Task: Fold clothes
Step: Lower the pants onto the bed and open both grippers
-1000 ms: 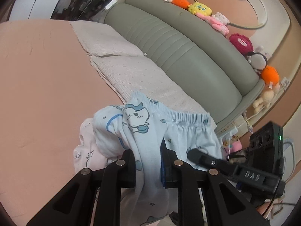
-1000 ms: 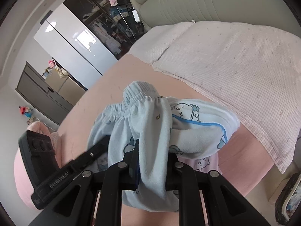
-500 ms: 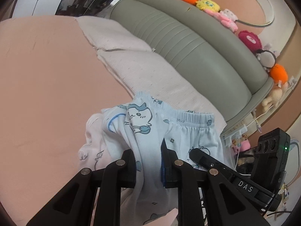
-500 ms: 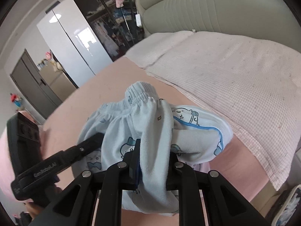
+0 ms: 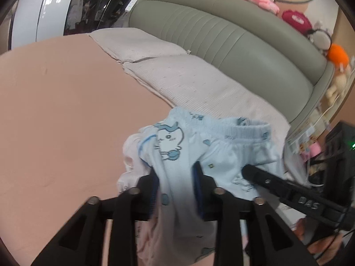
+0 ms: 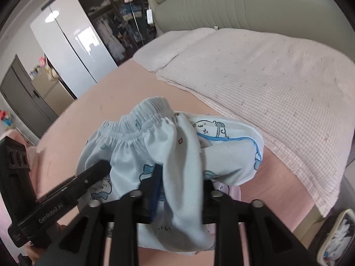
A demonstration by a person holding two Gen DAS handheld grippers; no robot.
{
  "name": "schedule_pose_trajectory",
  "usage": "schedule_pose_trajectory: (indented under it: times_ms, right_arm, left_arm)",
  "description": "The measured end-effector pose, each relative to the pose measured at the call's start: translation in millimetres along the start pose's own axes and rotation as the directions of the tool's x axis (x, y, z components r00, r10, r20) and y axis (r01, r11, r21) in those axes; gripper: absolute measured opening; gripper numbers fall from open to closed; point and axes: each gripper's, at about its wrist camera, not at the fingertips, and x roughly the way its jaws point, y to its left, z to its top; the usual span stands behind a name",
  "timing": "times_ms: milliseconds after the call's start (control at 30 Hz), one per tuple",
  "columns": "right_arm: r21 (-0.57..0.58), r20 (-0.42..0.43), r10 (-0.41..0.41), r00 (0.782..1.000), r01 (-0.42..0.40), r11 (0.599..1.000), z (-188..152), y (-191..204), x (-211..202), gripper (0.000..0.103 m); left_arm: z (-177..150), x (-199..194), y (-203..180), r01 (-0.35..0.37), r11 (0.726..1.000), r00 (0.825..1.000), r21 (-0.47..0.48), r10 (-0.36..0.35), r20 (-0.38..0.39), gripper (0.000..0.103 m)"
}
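Light blue pants (image 5: 224, 153) with cartoon prints and an elastic waistband sit bunched on the pink bed (image 5: 55, 115), on top of a pale pink garment (image 5: 129, 161). My left gripper (image 5: 175, 177) has its jaws opening, and a fold of the blue fabric still hangs loosely between them. The same goes for my right gripper (image 6: 179, 177), whose jaws are parting around another fold of the pants (image 6: 137, 153). The two grippers stand close together on either side of the bundle; the right one (image 5: 277, 188) shows in the left wrist view, the left one (image 6: 77, 184) in the right wrist view.
Two checked pale pillows (image 5: 199, 84) lie beyond the bundle against a grey-green padded headboard (image 5: 244, 44) topped with plush toys (image 5: 295, 20). A glossy wardrobe (image 6: 73, 44) stands behind the bed. The bed's edge drops off at the right (image 6: 310, 199).
Both grippers have sunk a little toward the bed with the pants, and their jaws now stand wider apart around the fabric than half a second ago.
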Motion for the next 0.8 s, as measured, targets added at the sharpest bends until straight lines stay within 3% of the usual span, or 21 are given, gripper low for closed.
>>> schedule_pose_trajectory:
  times_ms: [33,67,100,200,300,367,600,667,800]
  right_arm:
    - [-0.009,-0.007,-0.012,1.000,0.012,1.000,1.3,2.3,0.1,0.054]
    - [-0.011,-0.013,-0.021,1.000,0.021,1.000,2.1,4.3,-0.6,0.073]
    - [-0.004,-0.019,-0.028,0.999,0.027,1.000,3.1,5.5,-1.6,0.078]
    - [0.017,-0.028,-0.102,0.994,0.102,0.995,7.2,8.6,-11.8,0.080]
    - [0.028,0.004,-0.242,0.970,0.242,0.970,15.8,13.7,-35.9,0.080]
    - [0.049,0.051,-0.276,0.960,0.274,0.961,23.0,15.1,-59.2,0.082]
    - [0.031,0.102,-0.220,0.970,0.218,0.976,31.7,30.1,-119.9,0.086]
    - [-0.002,0.117,-0.212,0.970,0.214,0.977,28.4,38.2,-131.6,0.087]
    - [-0.028,0.129,-0.179,0.975,0.184,0.983,15.4,52.2,-153.5,0.087]
  left_arm:
    - [1.5,-2.6,1.1,-0.023,1.000,1.000,-0.013,0.023,0.007,0.079]
    - [2.9,-5.2,2.2,-0.046,0.999,0.999,-0.026,0.046,0.014,0.083]
    - [4.4,-7.8,3.3,-0.068,0.997,0.997,-0.040,0.069,0.021,0.083]
    - [10.7,-32.7,-0.2,-0.113,0.992,0.986,-0.061,0.120,0.115,0.083]
    - [16.2,-57.5,-7.6,-0.139,0.987,0.969,-0.079,0.152,0.193,0.083]
    - [15.6,-71.6,-11.8,-0.136,0.986,0.965,-0.102,0.155,0.214,0.083]
    - [-7.3,-128.7,-35.1,-0.101,0.982,0.958,-0.160,0.140,0.251,0.083]
    - [-14.4,-143.0,-34.4,-0.108,0.976,0.954,-0.188,0.155,0.256,0.083]
    - [-20.9,-154.3,-39.1,-0.151,0.978,0.952,-0.147,0.184,0.246,0.083]
